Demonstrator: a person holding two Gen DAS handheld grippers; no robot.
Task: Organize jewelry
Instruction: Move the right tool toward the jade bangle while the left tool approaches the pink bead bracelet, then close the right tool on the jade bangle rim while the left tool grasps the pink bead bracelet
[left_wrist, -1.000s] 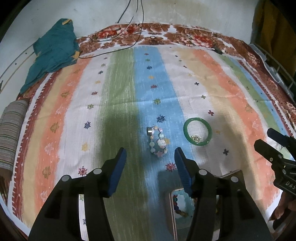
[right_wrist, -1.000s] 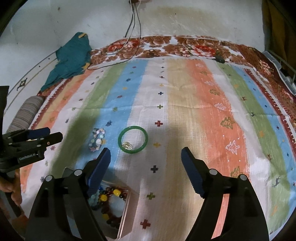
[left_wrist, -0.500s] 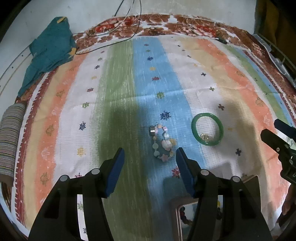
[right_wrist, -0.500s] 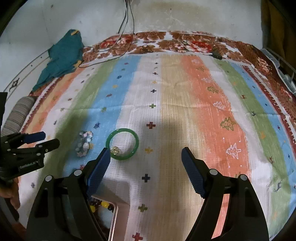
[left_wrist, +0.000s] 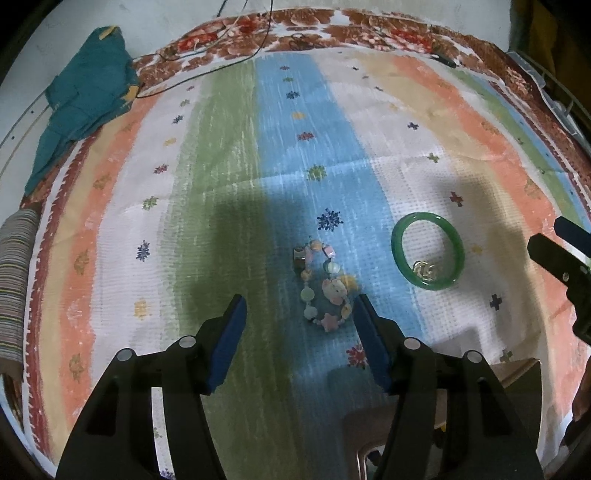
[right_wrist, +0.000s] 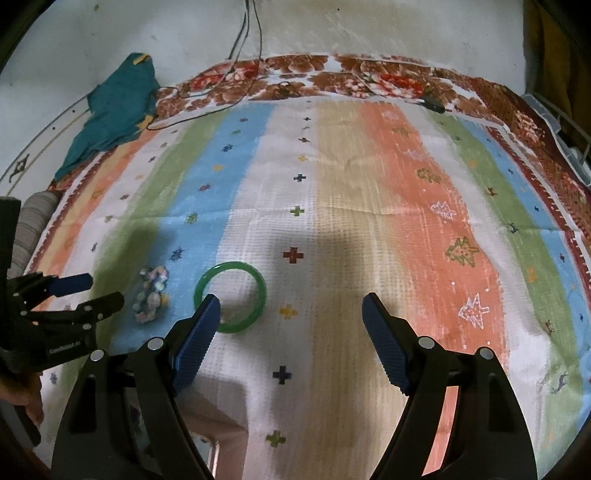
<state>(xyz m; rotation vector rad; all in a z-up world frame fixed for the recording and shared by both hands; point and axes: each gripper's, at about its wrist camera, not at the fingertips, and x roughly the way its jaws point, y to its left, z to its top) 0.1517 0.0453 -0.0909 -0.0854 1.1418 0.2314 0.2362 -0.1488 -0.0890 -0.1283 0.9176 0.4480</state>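
Observation:
A pastel beaded bracelet lies on the blue stripe of the striped cloth. My left gripper is open and empty, with the bracelet just ahead, between its fingertips. A green bangle lies to the right with a small gold ring inside it. In the right wrist view the bangle sits by the left fingertip of my right gripper, which is open and empty. The bracelet also shows there, beside the left gripper's fingers. A jewelry box edge shows at the bottom.
The striped cloth covers the floor area with a brown floral border. A teal cloth lies at the back left, a striped roll at the left edge, and black cables at the back.
Both grippers moved forward and lower over the cloth. The bracelet now lies between the left fingertips, and the bangle sits close to the right gripper's left finger. The box slid out of view.

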